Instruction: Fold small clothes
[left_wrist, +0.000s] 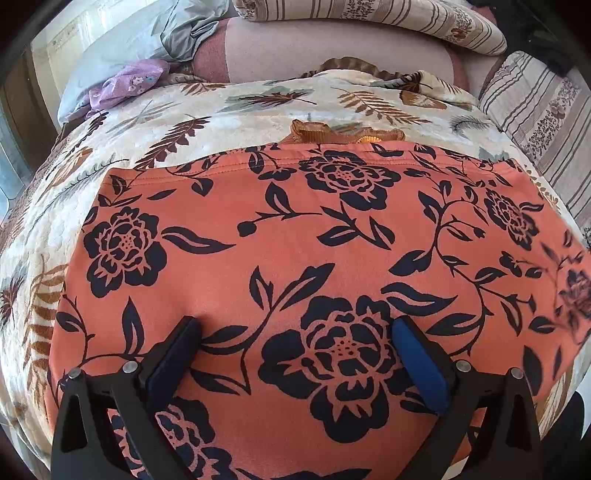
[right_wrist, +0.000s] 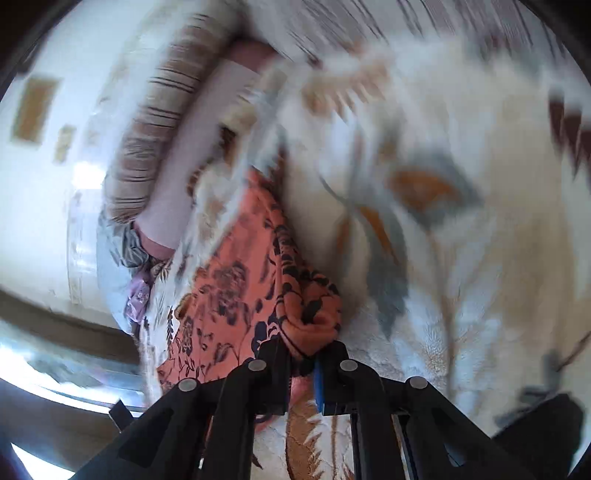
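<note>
Orange cloth (left_wrist: 295, 240) w/ black flower print lies spread flat on the leaf-print blanket (left_wrist: 221, 110) over the bed, top hem toward the pillows. Left gripper (left_wrist: 295, 325) sits over the near part of the cloth, jaws wide apart, both fingertips on or just above the fabric, nothing pinched btwn them. Right gripper (right_wrist: 308, 350) has its jaws together, clamped on a bunched corner of the cloth (right_wrist: 314, 314), which is lifted off the blanket (right_wrist: 461, 258); right view is heavily blurred. A small brown garment (left_wrist: 325, 133) peeks out just beyond the cloth's far hem. Striped pillows (left_wrist: 535, 122) and a purple garment (left_wrist: 125, 85) lie near the head of the bed.
</note>
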